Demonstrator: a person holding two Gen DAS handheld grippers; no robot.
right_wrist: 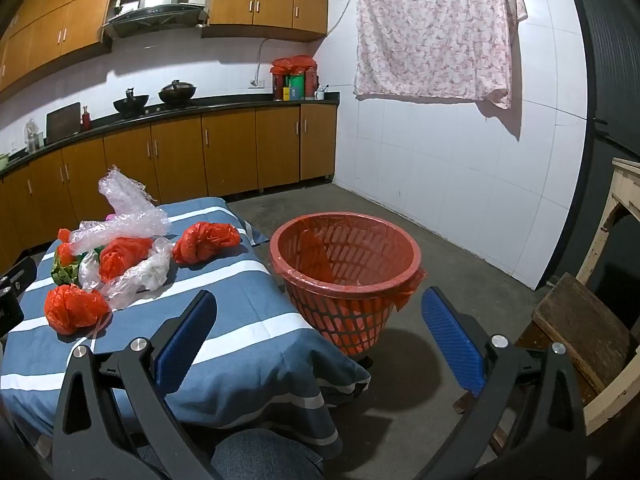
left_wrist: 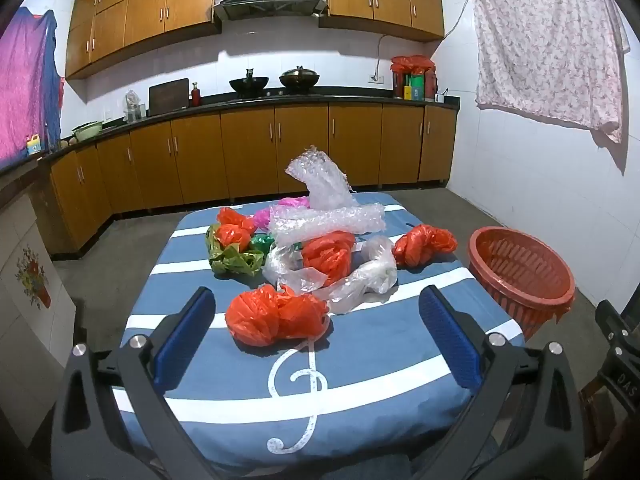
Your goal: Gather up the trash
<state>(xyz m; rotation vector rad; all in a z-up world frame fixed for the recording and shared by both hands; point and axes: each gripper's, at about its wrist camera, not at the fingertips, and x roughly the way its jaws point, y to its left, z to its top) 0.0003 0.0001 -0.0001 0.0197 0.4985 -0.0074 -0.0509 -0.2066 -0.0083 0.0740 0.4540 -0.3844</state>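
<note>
Kitchen with wood cabinets, and a table under a blue striped cloth point(left_wrist: 248, 396). Heaped on it: crumpled orange bags, nearest one point(left_wrist: 276, 314) just ahead of the left gripper point(left_wrist: 316, 312), plus bubble wrap point(left_wrist: 320, 200), clear plastic point(left_wrist: 360, 272) and something green point(left_wrist: 234, 258), possibly another bag. Left gripper spread wide, gripping nothing. Right gripper point(right_wrist: 318, 310) likewise fully apart and empty, aimed toward the red basket point(right_wrist: 346, 276) on the floor beside the table.

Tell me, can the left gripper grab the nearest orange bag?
Probably yes. The left gripper is open wide, and the orange bag lies right ahead between its fingers on the blue cloth. Nothing sits in front of it; the other trash lies behind.
</note>
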